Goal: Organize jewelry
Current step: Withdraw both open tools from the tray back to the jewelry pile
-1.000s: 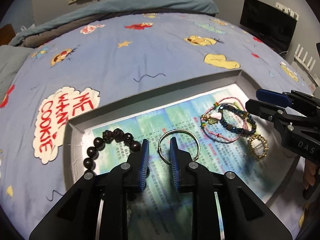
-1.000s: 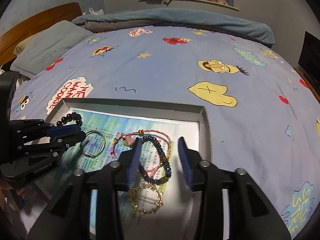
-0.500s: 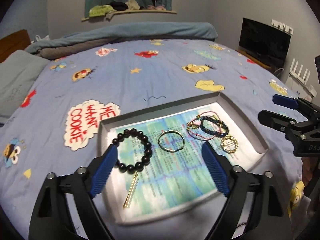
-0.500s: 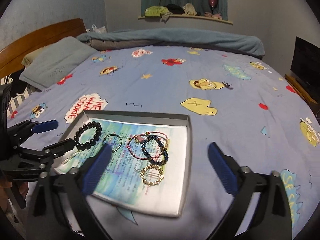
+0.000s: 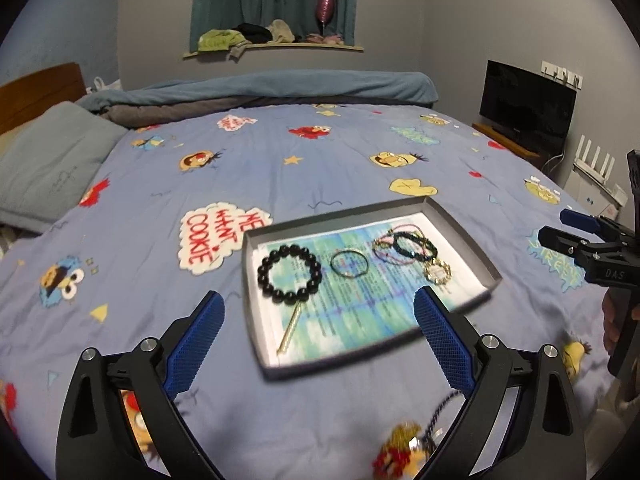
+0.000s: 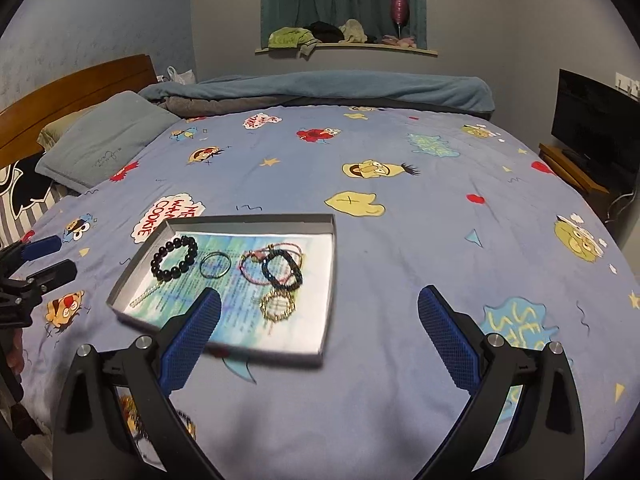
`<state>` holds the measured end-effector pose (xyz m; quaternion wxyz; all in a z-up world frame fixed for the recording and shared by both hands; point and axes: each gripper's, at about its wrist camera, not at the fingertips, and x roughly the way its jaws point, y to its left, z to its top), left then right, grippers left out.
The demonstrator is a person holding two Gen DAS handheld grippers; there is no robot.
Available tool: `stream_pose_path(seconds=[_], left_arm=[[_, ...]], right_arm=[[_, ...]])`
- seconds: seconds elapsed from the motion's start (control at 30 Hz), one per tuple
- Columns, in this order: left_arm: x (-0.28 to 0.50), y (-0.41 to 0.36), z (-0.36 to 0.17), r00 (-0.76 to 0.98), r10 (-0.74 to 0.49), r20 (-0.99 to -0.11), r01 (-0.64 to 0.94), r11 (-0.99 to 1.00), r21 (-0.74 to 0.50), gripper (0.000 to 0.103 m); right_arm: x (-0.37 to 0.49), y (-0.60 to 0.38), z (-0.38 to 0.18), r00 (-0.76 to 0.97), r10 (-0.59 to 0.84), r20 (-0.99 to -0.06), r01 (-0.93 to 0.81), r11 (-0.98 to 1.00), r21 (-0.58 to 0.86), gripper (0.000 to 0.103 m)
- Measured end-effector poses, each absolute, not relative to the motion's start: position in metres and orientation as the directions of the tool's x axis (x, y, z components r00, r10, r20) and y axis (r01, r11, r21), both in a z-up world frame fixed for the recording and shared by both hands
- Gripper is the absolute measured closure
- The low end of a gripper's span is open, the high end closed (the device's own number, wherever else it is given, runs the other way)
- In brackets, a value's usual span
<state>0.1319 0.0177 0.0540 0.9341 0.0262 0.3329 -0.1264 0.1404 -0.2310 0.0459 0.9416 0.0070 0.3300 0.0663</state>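
Observation:
A shallow grey tray (image 5: 464, 236) (image 6: 326, 280) with a printed paper liner lies on the bed. In it lie a black bead bracelet (image 5: 289, 274) (image 6: 175, 258), a thin metal bangle (image 5: 349, 264) (image 6: 215, 265), a tangle of pink cord and dark bead bracelets (image 5: 406, 244) (image 6: 276, 266), a gold ring-shaped piece (image 5: 438, 272) (image 6: 277, 305) and a gold stick (image 5: 291, 328) (image 6: 146, 294). My left gripper (image 5: 318, 338) is open and empty, pulled back above the tray's near edge. My right gripper (image 6: 318, 340) is open and empty, back from the tray too.
The bed has a blue cartoon-print cover (image 5: 280, 168). A grey pillow (image 5: 44, 164) lies at the left, a rolled blanket (image 5: 260, 90) at the far side. A TV (image 5: 526, 100) stands to the right. Another small piece of jewelry (image 5: 424, 432) lies blurred near my left gripper's right finger.
Both grippers opened wide and drew back and up from the tray. The left one was nearly closed at the metal bangle a second ago; the bangle stays in the tray.

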Motion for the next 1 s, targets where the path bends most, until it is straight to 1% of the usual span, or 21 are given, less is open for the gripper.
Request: stream_pose_path(seconds=[0.2,0.4,0.5,0.77,0.93,1.0], left_arm=[[0.102,0.025,0.049,0.750,-0.199,-0.631,0.250,0.968,-0.008,0.008],[0.079,0.035,0.042,0.748,-0.211,-0.629,0.238,0.970,-0.042,0.008],[0.071,0.039,0.035,0.753,-0.194,-0.629,0.223,0.974,-0.034,0.008],[0.057,0.050,0.019,0.749,-0.194,-0.633,0.193,0.979,-0.072,0.008],[0.056,0.052,0.003,0.729,-0.239,-0.641,0.197,0.971,-0.138,0.008],[0.056,0.050,-0.006,0.715,-0.249,-0.653,0.205,0.968,-0.145,0.008]], right_arm=[[0.114,-0.232,0.045,0.778,0.142,-0.612,-0.127,0.990,0.069,0.006],[0.092,-0.221,0.037,0.770,0.159,-0.618,-0.150,0.986,0.067,0.006],[0.082,-0.211,0.031,0.765,0.170,-0.621,-0.170,0.984,0.060,0.006],[0.063,-0.187,0.021,0.769,0.170,-0.617,-0.214,0.977,0.003,0.006],[0.054,-0.177,0.004,0.771,0.157,-0.617,-0.231,0.972,-0.041,0.006],[0.053,-0.175,-0.004,0.763,0.164,-0.625,-0.240,0.970,-0.038,0.006]])
